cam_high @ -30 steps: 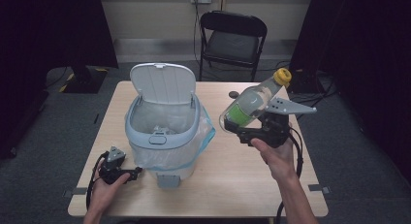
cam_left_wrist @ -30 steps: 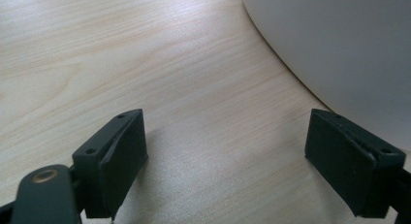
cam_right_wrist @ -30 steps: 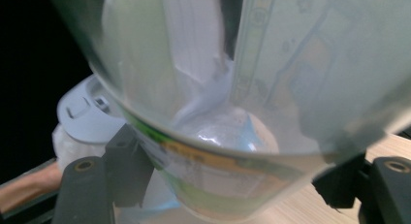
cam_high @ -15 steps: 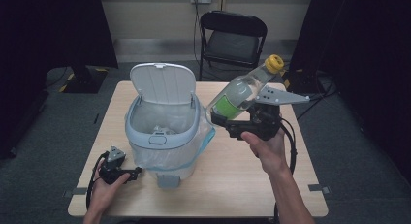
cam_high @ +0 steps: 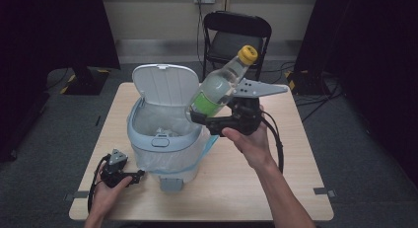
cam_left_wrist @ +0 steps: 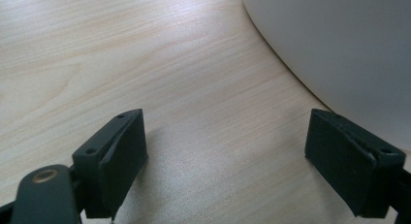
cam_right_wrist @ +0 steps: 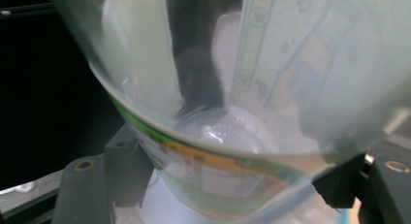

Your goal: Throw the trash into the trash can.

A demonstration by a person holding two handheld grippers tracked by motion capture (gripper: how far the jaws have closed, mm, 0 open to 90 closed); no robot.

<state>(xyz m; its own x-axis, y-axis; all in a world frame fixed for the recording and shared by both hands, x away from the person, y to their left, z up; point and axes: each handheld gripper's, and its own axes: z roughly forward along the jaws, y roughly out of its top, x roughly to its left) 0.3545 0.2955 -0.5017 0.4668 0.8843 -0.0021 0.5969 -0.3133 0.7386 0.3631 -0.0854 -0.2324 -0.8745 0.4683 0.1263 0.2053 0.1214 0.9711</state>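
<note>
the right hand-held gripper (cam_high: 197, 114) pinched a clear bottle (cam_high: 219, 85) by its green-labelled lower body, holding it tilted in the air above the open bin (cam_high: 165, 139), its yellow cap (cam_high: 248, 54) pointing toward 1 o'clock. the left hand-held gripper (cam_high: 138, 173) rested on the worktop (cam_high: 276, 188) at the bin's 7 o'clock, jaws spread wide and empty beside the bin's pale wall (cam_left_wrist: 349, 54).

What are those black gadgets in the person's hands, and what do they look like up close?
They are handheld tools, each ending in a claw. The left claw has two blocky matte-black jaws with small screw holes and a brass-coloured fitting. The right claw is black too, topped with a grey three-cornered plate. A black cable trails from each. The forearms show no sleeves.
</note>
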